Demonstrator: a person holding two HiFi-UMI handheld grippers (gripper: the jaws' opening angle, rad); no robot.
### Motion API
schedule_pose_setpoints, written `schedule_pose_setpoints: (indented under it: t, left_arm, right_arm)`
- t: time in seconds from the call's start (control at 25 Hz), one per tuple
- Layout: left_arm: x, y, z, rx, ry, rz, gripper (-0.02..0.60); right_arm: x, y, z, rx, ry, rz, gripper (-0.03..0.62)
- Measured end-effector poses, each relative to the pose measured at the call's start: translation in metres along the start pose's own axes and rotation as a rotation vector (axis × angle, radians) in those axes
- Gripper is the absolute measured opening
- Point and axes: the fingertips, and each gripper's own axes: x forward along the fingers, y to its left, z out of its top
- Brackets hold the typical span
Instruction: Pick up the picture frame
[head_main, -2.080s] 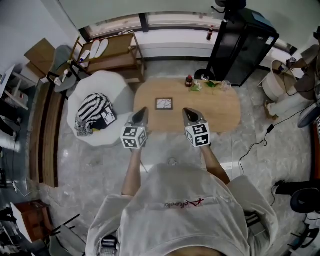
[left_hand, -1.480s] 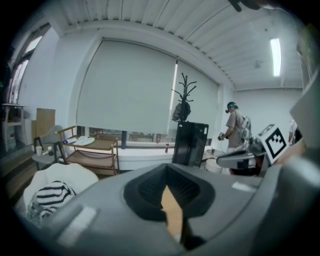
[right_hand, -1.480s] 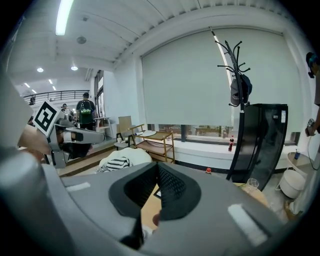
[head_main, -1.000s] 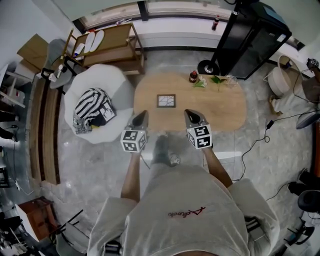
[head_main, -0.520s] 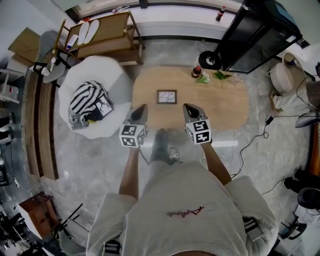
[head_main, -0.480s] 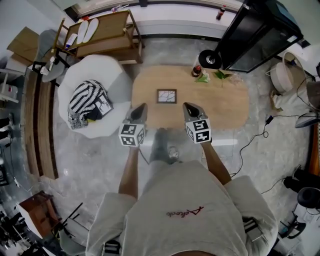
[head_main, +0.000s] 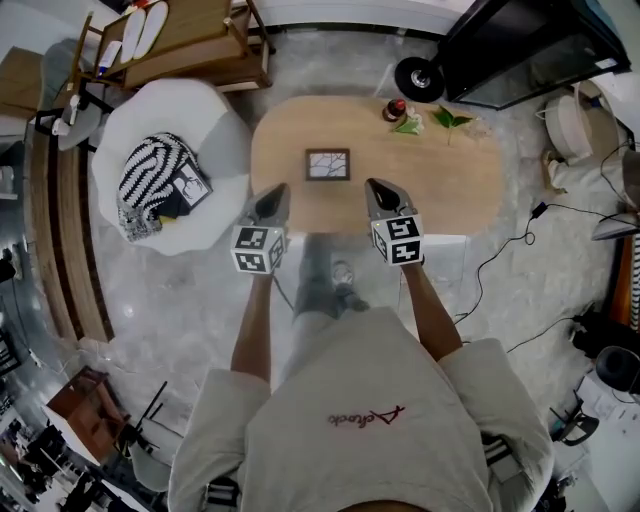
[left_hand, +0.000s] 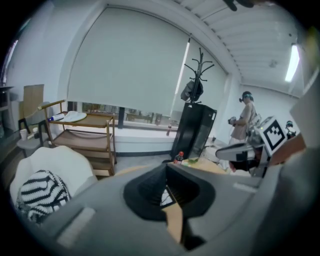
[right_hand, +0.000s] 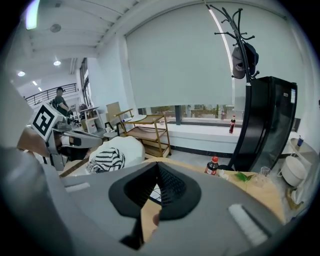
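The picture frame (head_main: 328, 164), small with a dark border, lies flat on the oval wooden table (head_main: 470, 195), left of its middle. My left gripper (head_main: 273, 198) hovers at the table's near edge, shut and holding nothing, a little nearer than the frame and to its left. My right gripper (head_main: 379, 192) is shut too, level with the left one and to the frame's right. In the left gripper view a sliver of the frame (left_hand: 167, 199) shows past the closed jaws. The right gripper view shows the frame (right_hand: 152, 193) the same way.
A red-capped bottle (head_main: 396, 109), green leaves (head_main: 447, 118) and a glass stand at the table's far right. A white armchair (head_main: 215, 150) with a striped cushion (head_main: 145, 180) stands to the left. Behind are a wooden shelf cart (head_main: 190, 40) and a black cabinet (head_main: 520, 50). Another person (left_hand: 244, 116) stands beyond.
I have stepped closer to the table, and both shut grippers have moved forward and lower toward its near edge. The frame has not moved.
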Motion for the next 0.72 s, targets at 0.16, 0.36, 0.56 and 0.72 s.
schedule_pose_setpoints:
  t: [0.16, 0.36, 0.56, 0.72]
  left_arm:
    - [0.020, 0.016, -0.017, -0.020, 0.036, -0.008, 0.000]
    - [0.042, 0.028, -0.045, -0.048, 0.081, -0.026, 0.000]
    - [0.064, 0.032, -0.081, -0.068, 0.133, -0.050, 0.000]
    - [0.081, 0.034, -0.110, -0.089, 0.171, -0.071, 0.000]
  right_arm:
    - [0.021, -0.005, -0.017, 0.022, 0.039, -0.006, 0.006]
    - [0.047, -0.012, -0.042, 0.037, 0.083, -0.008, 0.006]
    - [0.072, -0.018, -0.069, 0.050, 0.119, -0.005, 0.006]
    - [0.090, -0.026, -0.091, 0.063, 0.145, -0.010, 0.006]
